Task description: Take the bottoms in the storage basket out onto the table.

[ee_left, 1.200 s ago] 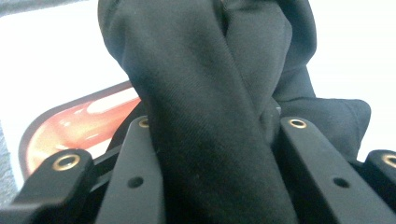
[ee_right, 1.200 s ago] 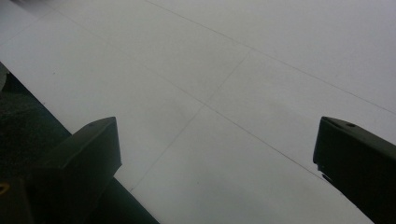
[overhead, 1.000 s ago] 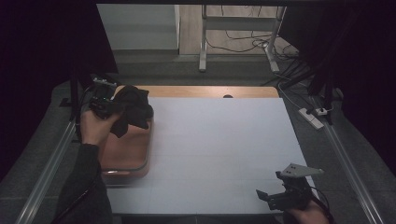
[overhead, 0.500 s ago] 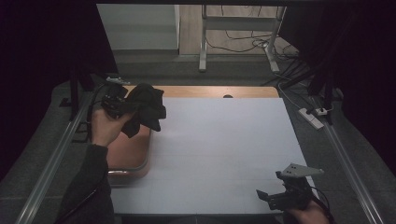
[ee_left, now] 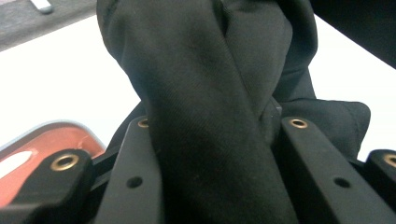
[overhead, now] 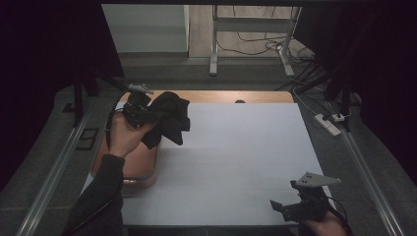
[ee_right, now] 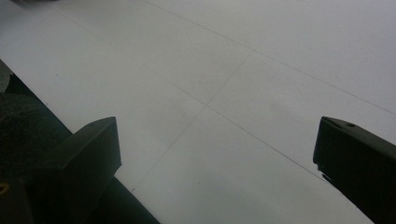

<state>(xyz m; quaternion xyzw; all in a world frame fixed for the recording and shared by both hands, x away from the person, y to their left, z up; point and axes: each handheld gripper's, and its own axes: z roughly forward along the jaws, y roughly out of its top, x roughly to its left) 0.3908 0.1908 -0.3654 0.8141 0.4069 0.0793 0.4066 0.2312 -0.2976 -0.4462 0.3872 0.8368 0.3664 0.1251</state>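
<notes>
The left gripper (overhead: 142,110) is clamped on a bunched black cloth (overhead: 168,119), lifted clear of the table at the far left. In the left gripper view the cloth (ee_left: 210,93) is pinched between the two black jaws and rises as a thick twisted fold beyond them, with more fabric spilling to the right behind the jaw. From above, the cloth hangs in loose folds to the right of the gripper, over the left edge of the white table surface (overhead: 236,162). The person's left hand (overhead: 125,137) wraps the gripper from the near side, the dark sleeve (overhead: 98,191) running down to the bottom edge.

Beneath that hand sits a reddish-brown tray (overhead: 137,164) with a pale rim, at the left edge of the table; its corner (ee_left: 42,144) shows at the lower left of the left gripper view.

The right gripper (overhead: 295,206) rests at the near right corner of the table, well apart from the cloth. In the right gripper view its jaws stand wide apart with nothing between them, bare white surface (ee_right: 224,93) ahead.
</notes>
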